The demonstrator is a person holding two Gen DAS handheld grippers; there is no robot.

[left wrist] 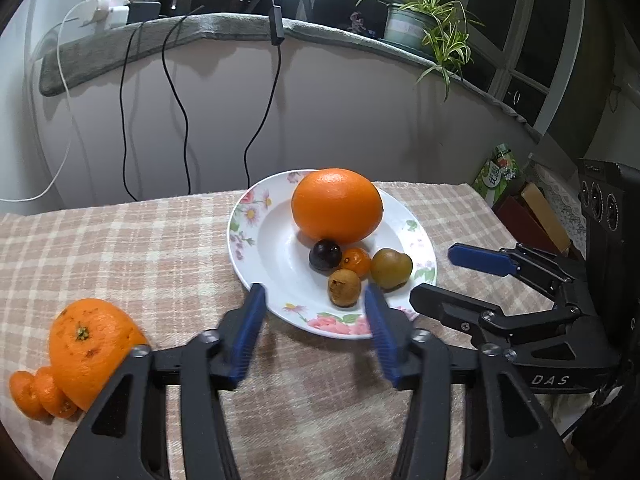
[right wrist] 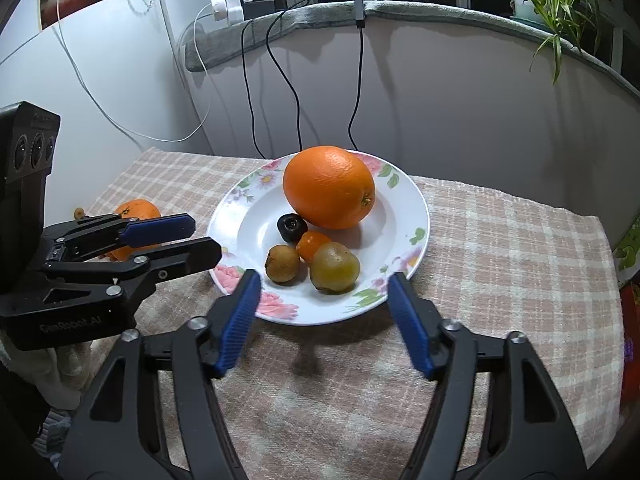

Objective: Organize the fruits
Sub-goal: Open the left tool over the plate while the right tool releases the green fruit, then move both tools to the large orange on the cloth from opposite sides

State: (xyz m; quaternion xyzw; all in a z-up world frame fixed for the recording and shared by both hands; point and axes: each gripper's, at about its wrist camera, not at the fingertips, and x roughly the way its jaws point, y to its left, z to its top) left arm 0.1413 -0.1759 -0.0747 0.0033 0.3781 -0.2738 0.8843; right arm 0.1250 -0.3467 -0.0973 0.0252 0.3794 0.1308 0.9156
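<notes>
Five fruits sit on the white floral-rimmed plate: one big smooth orange at the far side, and nearer in a dark round plum-like fruit, a tiny orange kumquat, a brown-speckled loquat and a greenish-yellow fruit, all clustered and touching. Both tools hang over the near rim. The left gripper has its blue pads spread apart, nothing between them but plate rim and checked pink-and-cream tablecloth. The right gripper gapes just as wide, empty too, aimed at the small fruits.

So this looks like the moment between drops: both tools released, a pick yet to come. Off to the left on the cloth, well apart from the plate, a scuffed, blemished orange lies against two small mandarins. That group seems the likely target. The left gripper sits closest, so the next move calls for swinging it left and straddling one fruit with the pads wide.
</notes>
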